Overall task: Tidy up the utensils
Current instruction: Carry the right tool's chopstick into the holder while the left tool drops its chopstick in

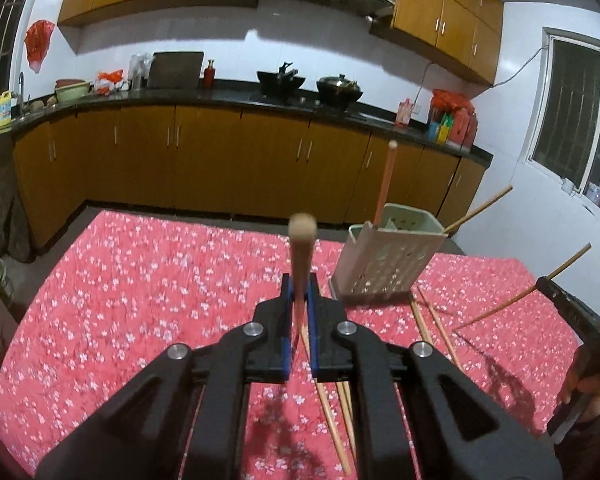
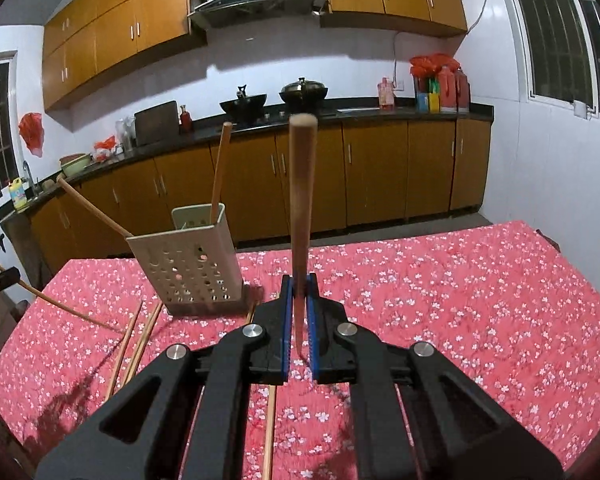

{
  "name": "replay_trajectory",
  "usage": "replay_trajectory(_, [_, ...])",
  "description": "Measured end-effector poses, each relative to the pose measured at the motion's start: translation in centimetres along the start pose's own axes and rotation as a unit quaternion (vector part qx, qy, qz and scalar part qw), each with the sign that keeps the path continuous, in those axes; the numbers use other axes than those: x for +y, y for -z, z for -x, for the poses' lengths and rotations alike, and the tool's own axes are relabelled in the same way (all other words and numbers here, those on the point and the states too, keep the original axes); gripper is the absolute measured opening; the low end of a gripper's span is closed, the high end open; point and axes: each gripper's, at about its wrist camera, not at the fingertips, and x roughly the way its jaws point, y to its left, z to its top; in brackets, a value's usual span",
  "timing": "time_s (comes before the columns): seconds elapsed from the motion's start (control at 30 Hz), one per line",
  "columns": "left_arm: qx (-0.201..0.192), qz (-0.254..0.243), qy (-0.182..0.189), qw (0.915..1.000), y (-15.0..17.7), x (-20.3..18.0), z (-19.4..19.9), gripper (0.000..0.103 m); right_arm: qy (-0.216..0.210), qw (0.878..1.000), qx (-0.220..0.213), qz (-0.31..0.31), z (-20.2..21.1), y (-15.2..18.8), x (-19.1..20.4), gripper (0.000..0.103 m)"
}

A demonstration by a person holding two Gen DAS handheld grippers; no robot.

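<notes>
1. Red floral cloth [image 1: 140, 300], quilted-looking with small white blossoms, covers the table in both views.
2. Pale plastic utensil holder [image 1: 384, 260], boxy with round perforations, stands on the cloth; two chopsticks already lean inside it.
3. Left gripper [image 1: 300, 320], black with blue pads, is clamped on a wooden chopstick [image 1: 300, 256] with a rounded tip, pointing up and away.
4. Right gripper [image 2: 300, 320] is likewise clenched on its own chopstick [image 2: 300, 200], upright, round-section, tapered.
5. Loose chopsticks [image 1: 432, 320] lie flat on the cloth just beside the holder's base.
6. Only the left view shows the other gripper's side at the right edge, holding its stick; the right view shows the holder's perforated face more squarely.
</notes>
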Motion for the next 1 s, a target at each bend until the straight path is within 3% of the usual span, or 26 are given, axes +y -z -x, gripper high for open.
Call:
replay_trajectory(0.17, [-0.011,-0.007,0.015,0.9998,-1.3,-0.6,1.0,0.008,-0.013,1.000,-0.020,-0.002,0.9,-1.0,0.3,0.007])
replay_trajectory(0.43, [-0.050,-0.034,0.075,0.9954,-4.7,-3.8,3.7,0.008,-0.089,0.989,-0.113,-0.026,4.9,-6.5,2.0,0.007])
replay_trajectory(0.6, [-0.089,-0.045,0.085,0.9914,-6.8,-6.3,4.5,0.008,-0.102,0.982,-0.160,-0.019,4.9,-8.9,3.9,0.007])
replay_trajectory(0.83, [-0.138,-0.016,0.072,0.9877,-10.1,-8.1,2.6,0.008,-0.103,0.982,-0.156,-0.017,1.5,-9.3,5.4,0.007])
replay_trajectory(1.0, [-0.120,-0.003,0.058,0.9911,-10.4,-8.4,-0.9,0.008,-0.104,0.987,-0.124,-0.012,-1.5,-8.9,5.9,0.007])
